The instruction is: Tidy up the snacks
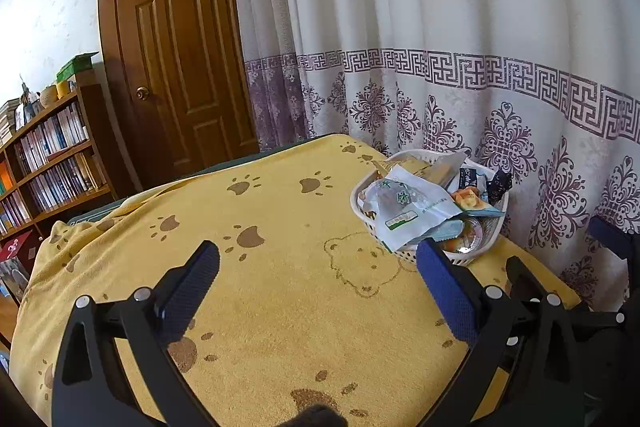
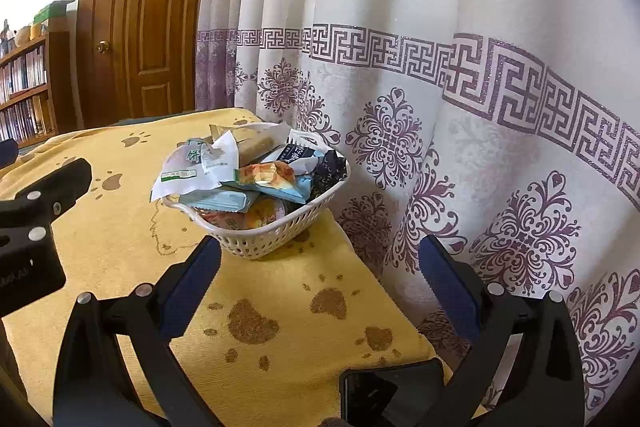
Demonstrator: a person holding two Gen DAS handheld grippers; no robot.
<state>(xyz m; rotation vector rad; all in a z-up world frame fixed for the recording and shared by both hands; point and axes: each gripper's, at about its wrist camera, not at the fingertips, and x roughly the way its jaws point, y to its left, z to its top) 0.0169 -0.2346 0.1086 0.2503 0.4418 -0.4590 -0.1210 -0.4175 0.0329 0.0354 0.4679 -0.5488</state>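
We saw a yellow paw-print cloth [image 1: 280, 227] over the table, mostly bare. The white basket [image 2: 276, 235] heaped with snack packets [image 2: 192, 167] sat near the curtain-side edge. Left gripper [image 1: 318, 267] and right gripper [image 2: 320, 263] both gaped wide, empty, above the cloth.

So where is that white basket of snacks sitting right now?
The white basket sits on the yellow paw-print cloth near the table's far right edge, close to the patterned curtain; in the left wrist view it is right of centre.
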